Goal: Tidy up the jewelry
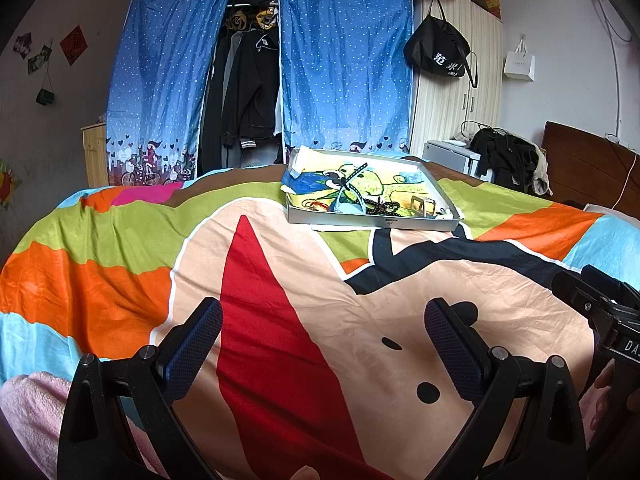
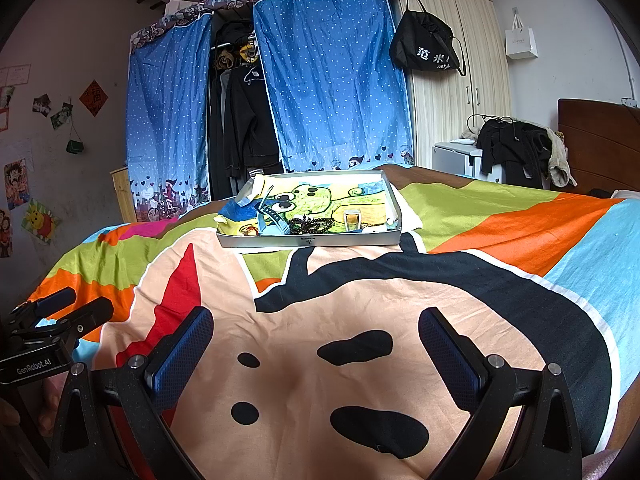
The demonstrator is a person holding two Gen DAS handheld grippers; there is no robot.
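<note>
A shallow grey tray (image 1: 376, 223) (image 2: 308, 241) lined with a cartoon cloth sits on the bed, far ahead of both grippers. Along its near side lie a light blue watch (image 1: 345, 200) (image 2: 267, 220), a dark bead bracelet (image 1: 382, 208) (image 2: 312, 225), red and gold bangles (image 1: 316, 205) (image 2: 249, 231), a small gold-coloured box (image 1: 422, 204) (image 2: 352, 219) and small white pieces (image 1: 447, 213) (image 2: 391, 222). My left gripper (image 1: 323, 324) is open and empty, low over the bedspread. My right gripper (image 2: 316, 332) is open and empty too, to the right of the left one.
The colourful cartoon bedspread (image 1: 280, 280) (image 2: 360, 320) covers the bed. Behind it stand a blue curtained wardrobe (image 1: 260, 80) (image 2: 264, 92), a cream cabinet (image 2: 452, 80), a small white unit with dark clothes (image 2: 512, 148) and a wooden headboard (image 2: 600, 140). The other gripper shows at each view's edge (image 1: 600, 312) (image 2: 44, 332).
</note>
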